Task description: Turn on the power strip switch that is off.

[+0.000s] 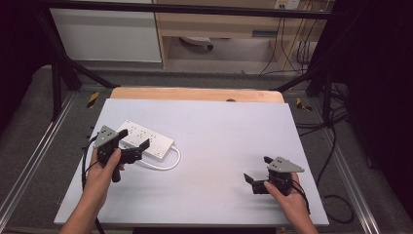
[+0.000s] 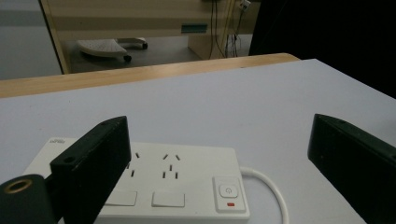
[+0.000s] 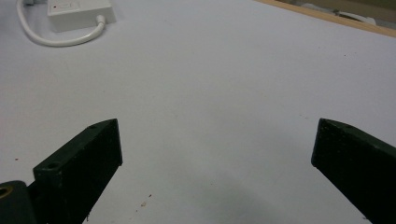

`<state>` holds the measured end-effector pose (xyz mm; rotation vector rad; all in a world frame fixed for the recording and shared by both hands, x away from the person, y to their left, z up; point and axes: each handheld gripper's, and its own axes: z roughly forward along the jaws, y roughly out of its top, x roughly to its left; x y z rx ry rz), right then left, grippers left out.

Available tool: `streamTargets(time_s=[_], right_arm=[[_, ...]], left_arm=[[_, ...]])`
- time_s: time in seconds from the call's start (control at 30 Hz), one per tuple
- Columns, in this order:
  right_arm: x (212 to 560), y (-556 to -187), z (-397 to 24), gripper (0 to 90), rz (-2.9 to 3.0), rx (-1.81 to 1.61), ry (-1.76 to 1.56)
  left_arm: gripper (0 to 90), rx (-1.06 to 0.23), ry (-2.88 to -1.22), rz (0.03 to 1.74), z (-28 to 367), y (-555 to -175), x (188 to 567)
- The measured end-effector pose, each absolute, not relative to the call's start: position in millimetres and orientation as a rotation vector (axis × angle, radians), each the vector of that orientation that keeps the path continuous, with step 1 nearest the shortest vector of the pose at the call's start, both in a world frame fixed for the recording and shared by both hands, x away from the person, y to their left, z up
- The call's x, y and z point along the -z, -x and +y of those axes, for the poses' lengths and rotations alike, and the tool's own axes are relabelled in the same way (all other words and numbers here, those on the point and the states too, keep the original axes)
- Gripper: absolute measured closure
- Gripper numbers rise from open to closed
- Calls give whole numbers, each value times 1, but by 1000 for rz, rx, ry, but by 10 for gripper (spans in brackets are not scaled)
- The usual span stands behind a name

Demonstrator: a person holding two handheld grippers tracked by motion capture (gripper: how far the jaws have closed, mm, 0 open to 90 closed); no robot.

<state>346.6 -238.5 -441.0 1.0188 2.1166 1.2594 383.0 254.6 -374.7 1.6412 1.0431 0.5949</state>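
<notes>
A white power strip [image 1: 144, 138] lies on the left part of the white table [image 1: 214, 146], its white cable [image 1: 163, 165] curling off its right end. My left gripper [image 1: 134, 138] hovers open right over the strip, jaws spread to either side of it. In the left gripper view the power strip [image 2: 173, 179] sits between the two black jaws, sockets and a switch with a red mark facing up. My right gripper [image 1: 257, 169] stands open near the front right of the table, nothing between its jaws. The right gripper view shows the power strip's end [image 3: 79, 11] and cable [image 3: 56, 39] far off.
A wooden strip [image 1: 195, 93] runs along the table's far edge. Black frame posts [image 1: 56, 73] stand at both back corners, with cables [image 1: 336, 146] on the floor at the right. A cabinet and wheeled base [image 2: 109, 46] stand beyond the table.
</notes>
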Motion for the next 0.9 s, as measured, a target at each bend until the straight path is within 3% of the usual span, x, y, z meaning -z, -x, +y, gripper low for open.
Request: streamTargets(time_s=[0.9], right_arm=[[441,-346,-240,23,2112,-1261,-1024]], left_arm=[[64,-611,-1636,1015,275,-331,372]])
